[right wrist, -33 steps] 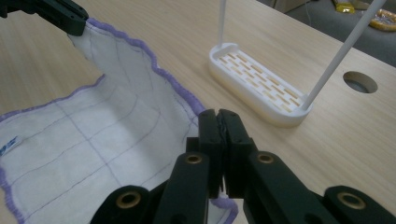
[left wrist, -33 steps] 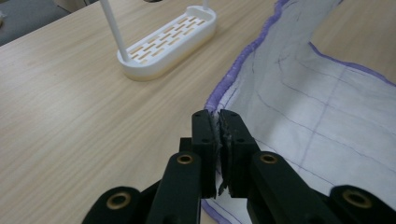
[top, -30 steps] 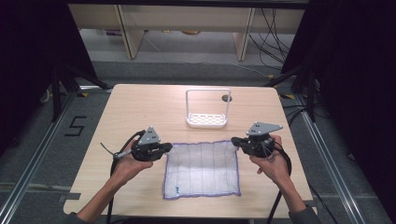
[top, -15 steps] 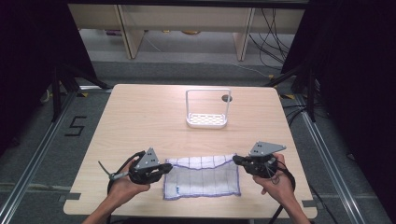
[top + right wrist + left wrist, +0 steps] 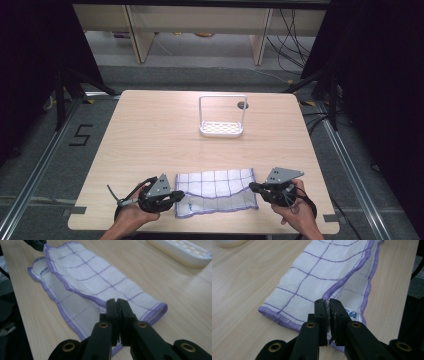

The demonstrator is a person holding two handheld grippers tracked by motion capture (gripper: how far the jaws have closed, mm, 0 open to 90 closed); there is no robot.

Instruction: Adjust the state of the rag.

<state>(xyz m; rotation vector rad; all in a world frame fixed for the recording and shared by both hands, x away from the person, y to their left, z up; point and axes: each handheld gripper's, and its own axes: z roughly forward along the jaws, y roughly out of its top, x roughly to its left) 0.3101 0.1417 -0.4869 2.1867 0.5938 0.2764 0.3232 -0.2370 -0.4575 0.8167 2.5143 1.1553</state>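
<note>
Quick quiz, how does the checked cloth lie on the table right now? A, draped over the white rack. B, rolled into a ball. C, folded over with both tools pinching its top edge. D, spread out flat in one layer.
C: the cloth lies doubled, with the left tool and right tool each shut on its purple-hemmed upper edge.

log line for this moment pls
step: folding cloth | left tongs: shut on cloth corner | right tongs: shut on cloth corner | rack: untouched
</note>
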